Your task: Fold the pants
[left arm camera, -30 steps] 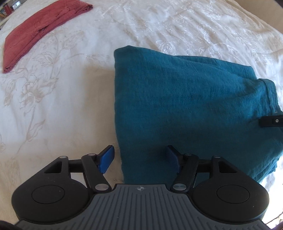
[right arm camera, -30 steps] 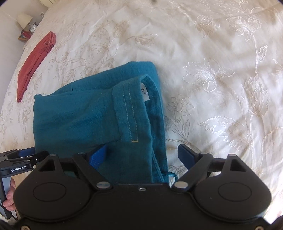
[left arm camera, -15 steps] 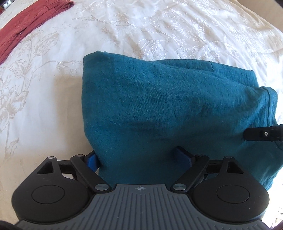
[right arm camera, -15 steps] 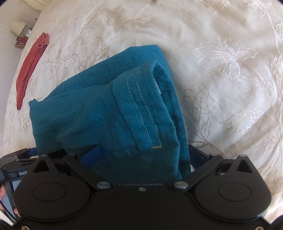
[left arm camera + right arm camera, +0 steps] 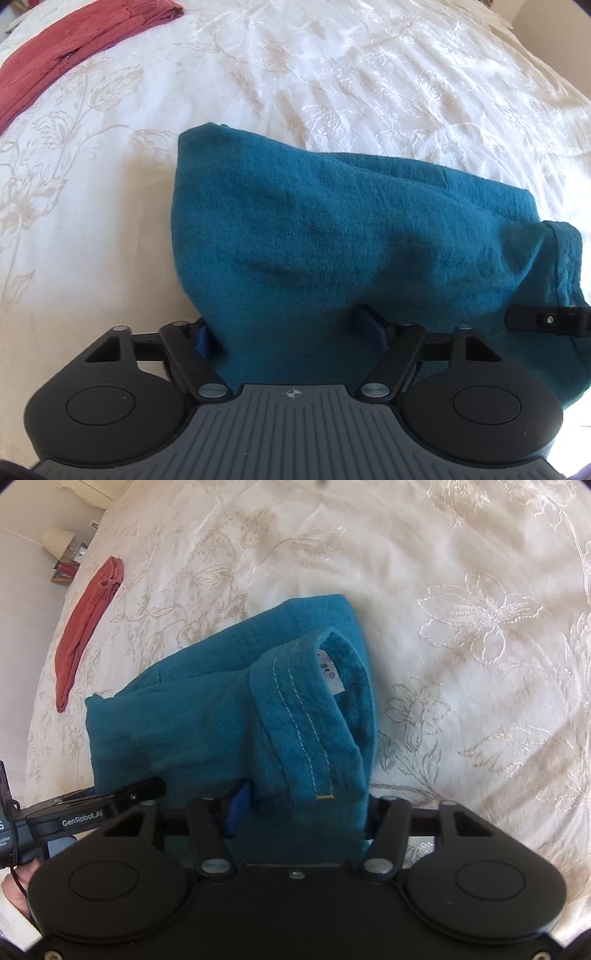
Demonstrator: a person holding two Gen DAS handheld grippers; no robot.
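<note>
Teal woven-cotton pants (image 5: 332, 251), folded into a thick bundle, lie on a bed's cream bedspread embroidered with pale flowers (image 5: 332, 74), their near edge gathered up between two pairs of black tongs with blue pads. The left tongs (image 5: 291, 336) have just been closing and now pinch the plain folded corner of the cloth, fabric bunched between both pads. The right tongs (image 5: 303, 812) have likewise just been closing and clench the other near corner, below the waistband. Only the right wrist view shows that waistband (image 5: 303, 716): a turned-over band with two rows of light stitching, a short tan bar tack at its lower end and a small white care label (image 5: 330, 674) tucked inside the opening. It alone also takes in a bedside lamp with a pale shade (image 5: 55, 541) beyond the bed's far corner, and part of the person's hand (image 5: 18, 886) behind the left tool's handle. The left wrist view instead shows the smooth, seamless face of the bundle, its rounded far fold and a fingertip of the right tongs at the frame's right edge. A long rust-red garment (image 5: 74, 40) lies well apart from the pants near the bed's far edge, seen in both views.
</note>
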